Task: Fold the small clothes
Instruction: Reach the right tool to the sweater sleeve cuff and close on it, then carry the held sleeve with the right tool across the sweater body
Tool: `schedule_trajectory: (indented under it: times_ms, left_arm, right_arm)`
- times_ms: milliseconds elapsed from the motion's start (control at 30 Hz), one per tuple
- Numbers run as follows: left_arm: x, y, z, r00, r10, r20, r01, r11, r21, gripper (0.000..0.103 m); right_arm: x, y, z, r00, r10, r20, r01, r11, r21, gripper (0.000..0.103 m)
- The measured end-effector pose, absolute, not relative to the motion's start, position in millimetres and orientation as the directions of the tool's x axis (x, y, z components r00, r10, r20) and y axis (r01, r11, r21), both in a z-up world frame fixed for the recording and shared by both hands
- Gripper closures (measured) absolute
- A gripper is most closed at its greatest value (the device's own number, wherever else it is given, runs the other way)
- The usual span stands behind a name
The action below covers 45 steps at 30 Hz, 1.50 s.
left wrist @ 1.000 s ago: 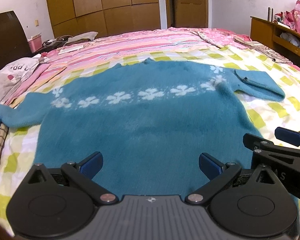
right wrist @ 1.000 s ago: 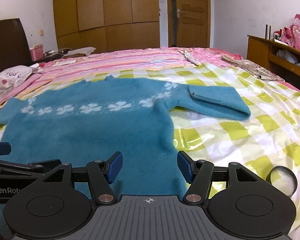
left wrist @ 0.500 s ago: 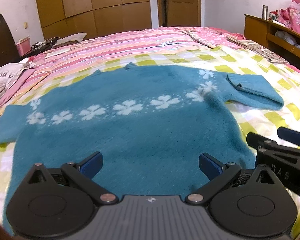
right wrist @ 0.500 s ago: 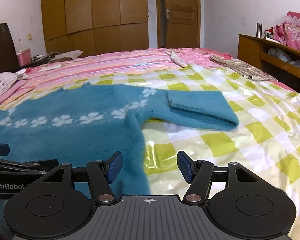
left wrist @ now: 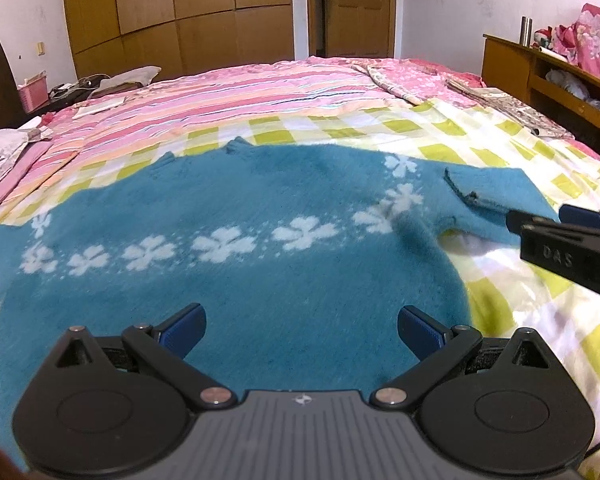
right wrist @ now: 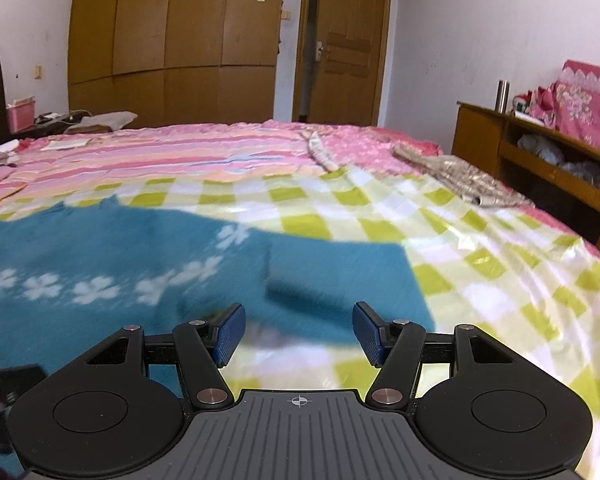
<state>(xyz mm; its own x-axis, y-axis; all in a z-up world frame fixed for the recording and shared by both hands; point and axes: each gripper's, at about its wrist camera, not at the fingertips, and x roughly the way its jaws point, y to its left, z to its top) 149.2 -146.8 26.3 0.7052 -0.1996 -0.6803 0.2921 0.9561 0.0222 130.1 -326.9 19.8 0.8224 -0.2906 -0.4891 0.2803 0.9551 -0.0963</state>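
Observation:
A teal sweater (left wrist: 260,280) with a band of white flowers lies flat, back side spread, on the bed. Its right sleeve (left wrist: 500,188) is folded back on itself. My left gripper (left wrist: 300,330) hovers open over the sweater's lower body, nothing between its pads. My right gripper (right wrist: 299,334) hangs just before the folded sleeve (right wrist: 340,276); its jaws are closing slightly but stand wide apart with nothing pressed between them. In the left wrist view the right gripper (left wrist: 572,240) shows at the right edge, beside that sleeve. The sweater's left sleeve runs off the left edge.
The sweater rests on a yellow-and-white checked sheet (right wrist: 480,288) over a pink striped quilt (left wrist: 240,96). A wooden shelf unit (right wrist: 540,160) stands to the right of the bed. A folded patterned cloth (right wrist: 460,176) lies at the far right of the bed.
Both grippers have slid to the right across the sweater. The right gripper has left the sweater's hem and now faces the folded right sleeve, tilted a little more level.

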Motion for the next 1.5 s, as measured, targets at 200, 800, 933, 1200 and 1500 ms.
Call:
schedule_trajectory:
  times_ms: [200,800,933,1200,1500]
  left_arm:
    - [159,-153,23,0.698,-0.214,-0.683,0.300,0.954,0.007,0.000]
    - [169,-151,9,0.660,-0.236,-0.714,0.297,0.954,-0.041,0.000]
    - [169,-148,10,0.661,-0.237,-0.712,0.296,0.954,-0.043,0.000]
    - [169,-131,9,0.662,-0.238,-0.710,0.287,0.957,-0.053,0.000]
    - [159,-86,12,0.688,-0.216,-0.693,0.241,0.968,-0.062,0.000]
  right_arm:
    - [156,-335,7,0.820,-0.354,-0.450,0.268,0.932,-0.244,0.046]
    - [189,-336,-32,0.806,-0.396,-0.441,0.200,0.882,-0.427,0.054]
    - [200,-336,-32,0.805,-0.401,-0.437,0.201,0.877,-0.436,0.068]
    - [210,-353,-18,0.779,-0.319,-0.539,0.214,0.944,-0.250,0.088]
    - [214,-345,31,0.829,-0.066,-0.555,0.206,0.959,0.195,0.092]
